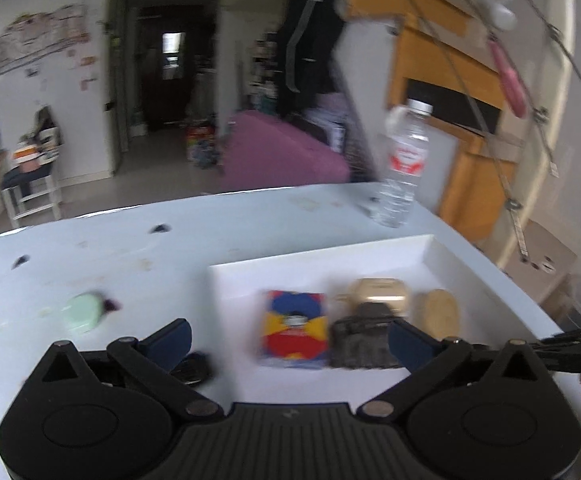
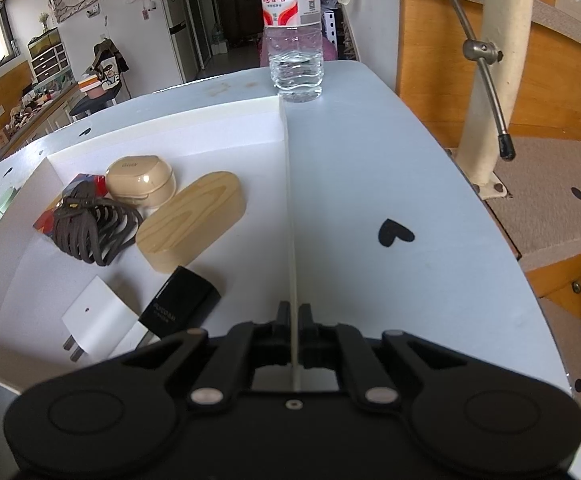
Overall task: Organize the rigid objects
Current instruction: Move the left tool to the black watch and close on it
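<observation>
A white tray (image 1: pixel 442 256) (image 2: pixel 170 136) sits on the pale blue table. It holds a colourful card box (image 1: pixel 294 328), a dark hair claw (image 2: pixel 90 224), a beige earbud case (image 2: pixel 140 180), a wooden oval case (image 2: pixel 194 220), a black charger (image 2: pixel 180 306) and a white plug (image 2: pixel 98 320). My left gripper (image 1: pixel 290 338) is open and empty above the tray's near edge. My right gripper (image 2: pixel 294 314) is shut on the tray's right wall (image 2: pixel 290 200). A mint green object (image 1: pixel 84 312) and a small black object (image 1: pixel 192 368) lie on the table left of the tray.
A water bottle (image 1: pixel 404 164) (image 2: pixel 294 32) stands at the table's far edge beyond the tray. Black heart stickers (image 2: pixel 394 234) mark the tabletop. A metal-armed stand (image 2: pixel 490 80) and wooden furniture are to the right of the table.
</observation>
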The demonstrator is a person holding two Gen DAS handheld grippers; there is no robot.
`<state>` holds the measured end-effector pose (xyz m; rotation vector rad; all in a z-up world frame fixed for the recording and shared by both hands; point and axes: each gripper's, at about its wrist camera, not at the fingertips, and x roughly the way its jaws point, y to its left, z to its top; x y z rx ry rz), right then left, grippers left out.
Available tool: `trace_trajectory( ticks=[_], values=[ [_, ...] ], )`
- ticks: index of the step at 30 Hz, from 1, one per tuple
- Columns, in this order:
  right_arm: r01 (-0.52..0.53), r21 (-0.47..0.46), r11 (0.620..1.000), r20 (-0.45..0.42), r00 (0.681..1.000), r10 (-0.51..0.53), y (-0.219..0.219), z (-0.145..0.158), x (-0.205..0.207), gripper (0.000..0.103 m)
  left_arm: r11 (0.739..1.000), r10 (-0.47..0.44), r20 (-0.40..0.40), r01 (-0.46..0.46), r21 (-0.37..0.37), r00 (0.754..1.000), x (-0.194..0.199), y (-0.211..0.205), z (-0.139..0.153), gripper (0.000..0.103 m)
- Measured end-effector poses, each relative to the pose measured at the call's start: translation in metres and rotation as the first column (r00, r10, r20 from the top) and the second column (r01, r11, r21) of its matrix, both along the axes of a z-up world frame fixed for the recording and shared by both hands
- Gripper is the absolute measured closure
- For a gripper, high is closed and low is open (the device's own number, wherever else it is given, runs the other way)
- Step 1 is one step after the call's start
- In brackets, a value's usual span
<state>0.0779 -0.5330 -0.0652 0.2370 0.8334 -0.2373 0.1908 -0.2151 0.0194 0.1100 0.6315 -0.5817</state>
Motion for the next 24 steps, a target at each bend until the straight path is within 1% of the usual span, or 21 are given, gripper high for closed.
trace_trajectory(
  ticks=[4,6,9,11,13,15,17,19,20,21,22,23,24],
  values=[
    [-0.001,-0.002,1.000,-0.001,1.000,0.001,0.000,0.000,0.000,0.100,0.997,0.077,-0.002,-0.077,0.001,0.997,0.007,0.034,-0.006,0.000],
    [-0.001,-0.001,1.000,0.000,1.000,0.001,0.000,0.000,0.000,0.100,0.995,0.101,-0.005,-0.101,0.008,0.995,0.010,0.048,-0.012,0.000],
    [0.000,-0.002,1.000,0.000,1.000,0.000,0.000,0.000,0.000,0.099,0.991,0.125,-0.020,-0.124,0.040,0.992,0.019,0.067,-0.029,0.000],
    [0.000,-0.002,1.000,0.001,1.000,0.000,0.001,0.000,0.000,0.099,0.994,0.107,-0.072,-0.104,0.043,0.992,0.026,0.077,-0.042,0.000],
    [0.001,0.001,1.000,0.002,1.000,-0.001,0.001,0.000,-0.001,0.099,0.996,0.093,-0.130,-0.090,0.027,0.987,0.033,0.088,-0.056,0.000],
    [0.001,0.000,1.000,0.002,1.000,-0.001,0.001,0.001,-0.001,0.099,0.997,0.080,-0.155,-0.077,0.024,0.985,0.037,0.095,-0.067,0.000],
    [0.001,0.001,1.000,0.002,1.000,-0.001,0.001,0.001,-0.001,0.099,0.997,0.062,-0.148,-0.055,0.048,0.987,0.039,0.095,-0.077,0.000],
    [0.001,0.001,1.000,0.003,1.000,-0.001,0.001,0.001,-0.001,0.099,0.996,0.037,-0.122,-0.027,0.082,0.992,0.040,0.094,-0.086,0.002],
    [0.001,0.001,1.000,0.003,1.000,-0.001,0.001,0.001,-0.001,0.099,0.995,0.018,-0.105,-0.007,0.101,0.994,0.041,0.093,-0.090,0.005],
    [0.001,0.001,1.000,0.003,1.000,-0.001,0.001,0.001,-0.001,0.099,0.991,-0.008,-0.091,0.020,0.130,0.996,0.043,0.089,-0.094,0.010],
    [0.001,0.001,1.000,0.003,1.000,-0.001,0.001,0.001,-0.001,0.099,0.987,-0.031,-0.091,0.044,0.153,0.995,0.044,0.087,-0.098,0.013],
    [0.002,0.002,1.000,0.003,1.000,-0.002,0.001,0.001,-0.001,0.099,0.983,-0.057,-0.091,0.072,0.169,0.994,0.048,0.085,-0.102,0.016],
    [0.002,0.002,1.000,0.003,1.000,-0.002,0.001,0.001,-0.001,0.099,0.981,-0.081,-0.064,0.091,0.171,0.995,0.049,0.083,-0.102,0.018]
  ],
)
